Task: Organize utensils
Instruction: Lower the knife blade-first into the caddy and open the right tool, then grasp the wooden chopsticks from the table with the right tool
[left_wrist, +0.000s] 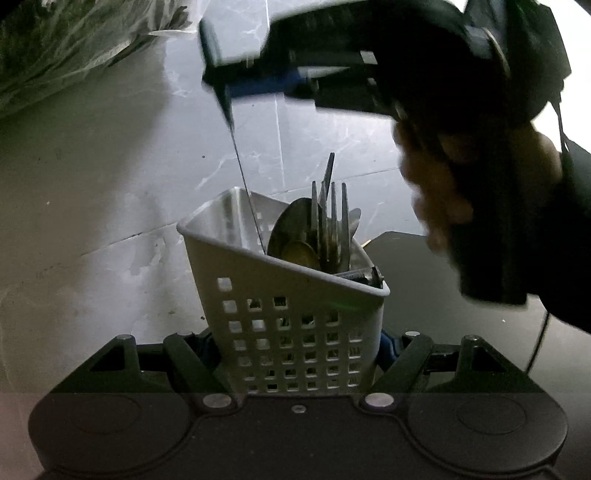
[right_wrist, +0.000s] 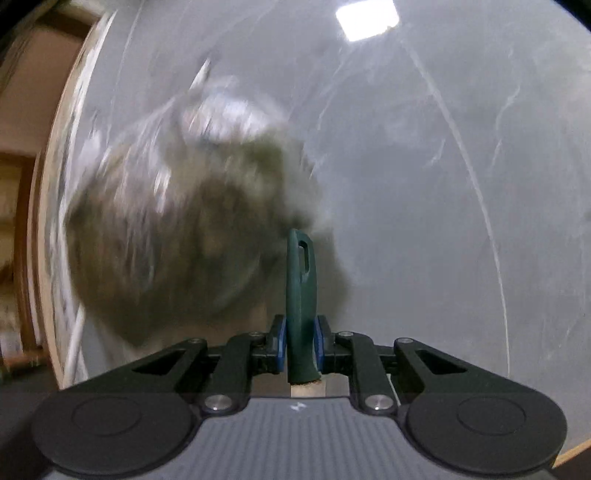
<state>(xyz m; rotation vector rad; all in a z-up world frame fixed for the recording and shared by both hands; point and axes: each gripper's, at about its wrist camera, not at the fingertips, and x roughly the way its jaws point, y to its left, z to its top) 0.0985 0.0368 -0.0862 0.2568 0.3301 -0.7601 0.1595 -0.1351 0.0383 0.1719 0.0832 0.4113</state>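
Note:
A white perforated utensil caddy (left_wrist: 295, 317) sits tilted between the fingers of my left gripper (left_wrist: 295, 350), which is shut on its lower part. Inside stand a fork (left_wrist: 339, 218), spoons (left_wrist: 295, 229) and a dark-handled piece (left_wrist: 360, 275). My right gripper (left_wrist: 236, 77) reaches in from the upper right, held by a person's hand (left_wrist: 443, 192). It is shut on the dark green handle of a knife (right_wrist: 301, 295). The thin knife blade (left_wrist: 242, 173) hangs down with its tip inside the caddy, near the left wall.
A clear plastic bag of greens (left_wrist: 66, 48) lies at the upper left, blurred in the right wrist view (right_wrist: 184, 229). A grey marbled tile wall (left_wrist: 110, 166) stands behind the caddy. A dark tabletop (left_wrist: 424, 302) lies to the right. A wooden frame (right_wrist: 22, 184) is at far left.

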